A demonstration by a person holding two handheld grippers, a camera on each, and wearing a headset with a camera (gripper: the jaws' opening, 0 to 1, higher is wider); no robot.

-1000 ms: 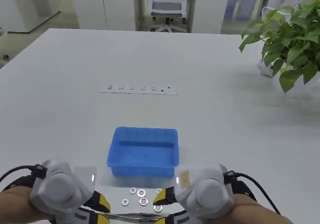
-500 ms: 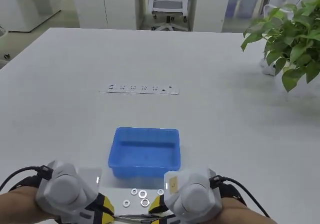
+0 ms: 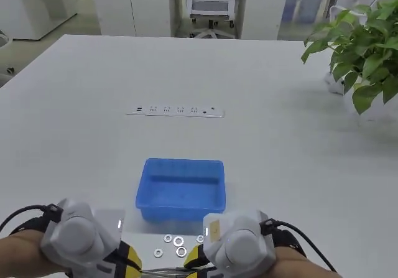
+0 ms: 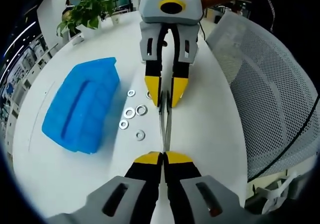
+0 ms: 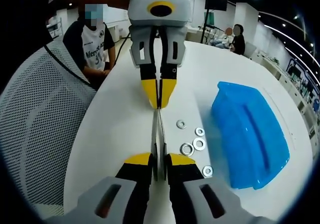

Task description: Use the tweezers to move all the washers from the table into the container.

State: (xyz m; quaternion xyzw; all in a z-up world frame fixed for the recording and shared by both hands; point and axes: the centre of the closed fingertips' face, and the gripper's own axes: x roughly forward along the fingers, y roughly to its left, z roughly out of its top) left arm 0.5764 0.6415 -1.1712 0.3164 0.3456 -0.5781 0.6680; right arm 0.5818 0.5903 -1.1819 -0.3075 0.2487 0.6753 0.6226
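The slim metal tweezers [image 4: 164, 129] span the gap between the two grippers, near the front edge of the white bench [image 3: 261, 91]. The left gripper [image 4: 163, 155] has its jaws closed on one end of the tweezers. The right gripper [image 5: 159, 160] has its jaws closed on the opposite end. A cluster of small round metal washers [image 4: 129, 113] lies loose on the bench just beside the tweezers, between them and the blue rectangular plastic container [image 3: 180, 211].

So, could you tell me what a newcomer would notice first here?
The bright blue container sits mid-table, with small washers scattered just on its near side. Nearest the person, the left gripper and right gripper both pinch the tweezers between them.
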